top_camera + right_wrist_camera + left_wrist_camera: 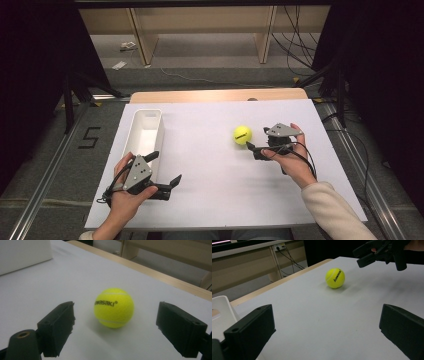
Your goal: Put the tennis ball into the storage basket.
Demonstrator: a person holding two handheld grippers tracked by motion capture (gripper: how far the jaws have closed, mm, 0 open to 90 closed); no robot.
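Right gripper [116, 322] spread wide, lined up on tennis ball [114, 307], ready to close. Left gripper [166, 170] parted, idle beside white bin [145, 131].

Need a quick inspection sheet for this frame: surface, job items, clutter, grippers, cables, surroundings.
Surface: white table top, flat, wooden edge strip at the far side.
Job's things: yellow tennis ball resting on the table, black lettering; white bin at the left, long side running away from the person, nothing seen inside.
Clutter: nothing seen.
Grippers: right gripper open, jaws either side of the ball, not touching it; left gripper open, beside the bin's near end, holding nothing.
Cables: black cable loops by the right hand; floor cables at the far right.
Surroundings: wooden shelving behind, metal rails on the floor, floor mark "5".
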